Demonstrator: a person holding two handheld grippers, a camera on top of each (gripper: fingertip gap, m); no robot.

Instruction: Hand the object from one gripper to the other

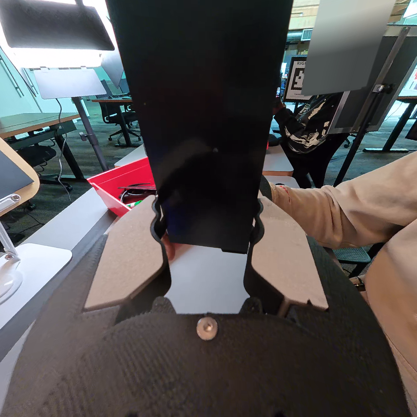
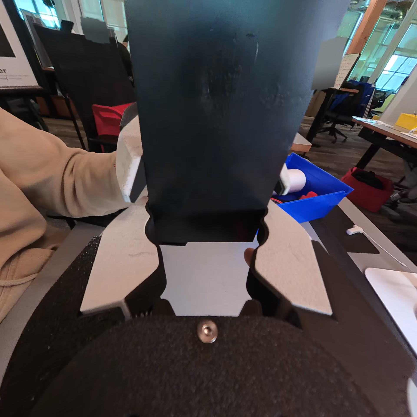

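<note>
an open-plan office is shown. rows of desks (image 1: 33, 123) on black legs and wheeled chairs (image 1: 123, 123) are seen over carpet (image 1: 94, 155), with more chairs (image 2: 336, 121) and a desk (image 2: 383, 133) set by tall windows (image 2: 392, 70). a whiteboard (image 2: 345, 67) is stood near them. a monitor stand (image 1: 29, 259) is placed on the near table (image 1: 74, 216), beside red (image 1: 117, 178) and blue (image 2: 316, 203) bins.
</note>
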